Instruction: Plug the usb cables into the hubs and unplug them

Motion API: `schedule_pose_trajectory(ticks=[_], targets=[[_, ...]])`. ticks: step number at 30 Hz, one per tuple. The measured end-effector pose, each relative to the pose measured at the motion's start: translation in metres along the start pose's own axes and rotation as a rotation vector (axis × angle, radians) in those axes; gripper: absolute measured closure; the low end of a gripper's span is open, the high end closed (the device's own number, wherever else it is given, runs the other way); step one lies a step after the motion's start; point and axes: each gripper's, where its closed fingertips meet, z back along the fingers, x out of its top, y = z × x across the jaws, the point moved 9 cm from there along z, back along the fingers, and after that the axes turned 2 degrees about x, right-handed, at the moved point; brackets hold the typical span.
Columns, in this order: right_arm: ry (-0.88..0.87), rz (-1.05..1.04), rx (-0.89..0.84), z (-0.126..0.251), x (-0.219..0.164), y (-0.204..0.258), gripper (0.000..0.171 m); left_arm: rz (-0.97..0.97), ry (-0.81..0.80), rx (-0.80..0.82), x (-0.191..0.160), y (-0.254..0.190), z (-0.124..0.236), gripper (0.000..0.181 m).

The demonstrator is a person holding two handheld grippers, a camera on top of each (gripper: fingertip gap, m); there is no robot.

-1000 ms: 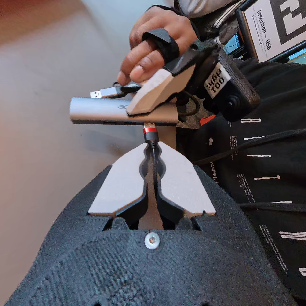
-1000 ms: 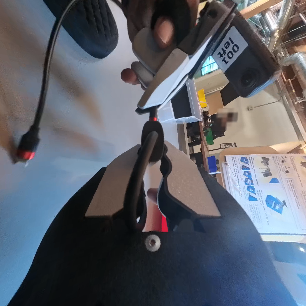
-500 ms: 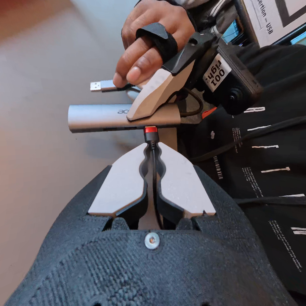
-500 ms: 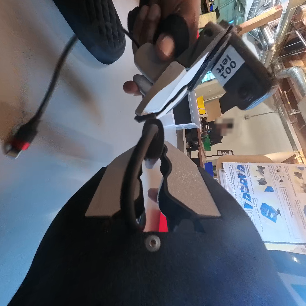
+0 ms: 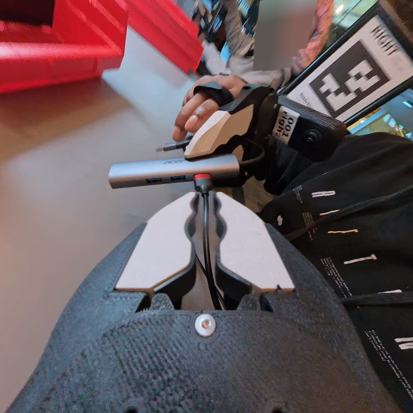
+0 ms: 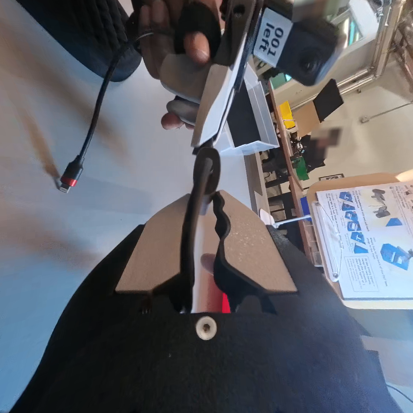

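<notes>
A grey USB hub (image 5: 156, 172) is held in the air, and two of its side ports show empty. My right gripper (image 5: 196, 156) is shut on its right half; in the right wrist view (image 6: 205, 194) the hub (image 6: 201, 279) lies end-on between the fingers. A black USB cable's red-banded plug (image 5: 202, 178) sits in the hub's third port. My left gripper (image 5: 205, 194) is just behind the plug, slightly open, and the cable (image 5: 206, 234) runs loose between its fingers. The cable's other end (image 6: 69, 178) lies on the white table. The hub's own plug (image 5: 169, 146) sticks out under the hand.
Red bins (image 5: 67, 44) stand at the far left. A framed marker card (image 5: 357, 73) and a person's black garment (image 5: 335, 223) are to the right. An instruction sheet (image 6: 368, 234) and a clear plastic bin (image 6: 252, 125) are beyond the table. The grippers are tip to tip, or close to it.
The red-banded plug went from just short of the hub into its port. Both grippers then tilted upward together, and my left fingers spread a little off the cable.
</notes>
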Motion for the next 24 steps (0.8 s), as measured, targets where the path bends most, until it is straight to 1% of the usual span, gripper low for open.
schedule_pose_trajectory(ticks=[1, 2, 3, 4, 6, 8, 9, 11, 13, 15, 17, 18, 20, 22, 24], targets=[[0.009, -0.021, 0.009, 0.006, 0.0, -0.009, 0.155, -0.029, -0.046, -0.015, 0.005, -0.003, 0.006, 0.156], [0.022, -0.051, 0.018, 0.013, -0.001, -0.022, 0.156, -0.063, -0.118, -0.016, 0.013, -0.006, 0.016, 0.147], [0.04, -0.083, 0.018, 0.021, -0.004, -0.036, 0.156, -0.094, -0.215, 0.006, 0.021, -0.006, 0.029, 0.144], [0.059, -0.116, 0.006, 0.03, -0.008, -0.054, 0.156, -0.116, -0.312, 0.05, 0.028, -0.005, 0.045, 0.144], [0.104, -0.201, -0.016, 0.048, -0.022, -0.096, 0.156, -0.146, -0.454, 0.21, 0.035, 0.007, 0.076, 0.146], [0.154, -0.281, -0.053, 0.062, -0.039, -0.142, 0.156, -0.174, -0.532, 0.383, 0.032, 0.023, 0.099, 0.146], [0.184, -0.314, -0.075, 0.068, -0.049, -0.166, 0.156, -0.172, -0.547, 0.438, 0.028, 0.03, 0.105, 0.147], [0.274, -0.362, -0.131, 0.075, -0.073, -0.212, 0.156, -0.152, -0.54, 0.454, 0.018, 0.037, 0.107, 0.148], [0.409, -0.382, -0.185, 0.076, -0.101, -0.251, 0.156, -0.145, -0.506, 0.448, 0.011, 0.04, 0.101, 0.148], [0.554, -0.386, -0.226, 0.07, -0.13, -0.281, 0.155, -0.166, -0.469, 0.464, 0.008, 0.04, 0.094, 0.148], [0.698, -0.364, -0.264, 0.058, -0.159, -0.298, 0.156, -0.195, -0.422, 0.494, 0.006, 0.042, 0.089, 0.149], [0.764, -0.345, -0.273, 0.049, -0.173, -0.302, 0.156, -0.208, -0.406, 0.51, 0.005, 0.043, 0.086, 0.149], [0.861, -0.304, -0.233, 0.023, -0.199, -0.298, 0.155, -0.219, -0.374, 0.519, 0.003, 0.045, 0.081, 0.149], [0.903, -0.291, -0.133, -0.009, -0.221, -0.281, 0.155, -0.215, -0.351, 0.522, -0.001, 0.048, 0.076, 0.149], [0.92, -0.341, -0.003, -0.04, -0.238, -0.258, 0.155, -0.217, -0.337, 0.521, -0.003, 0.049, 0.073, 0.149]])
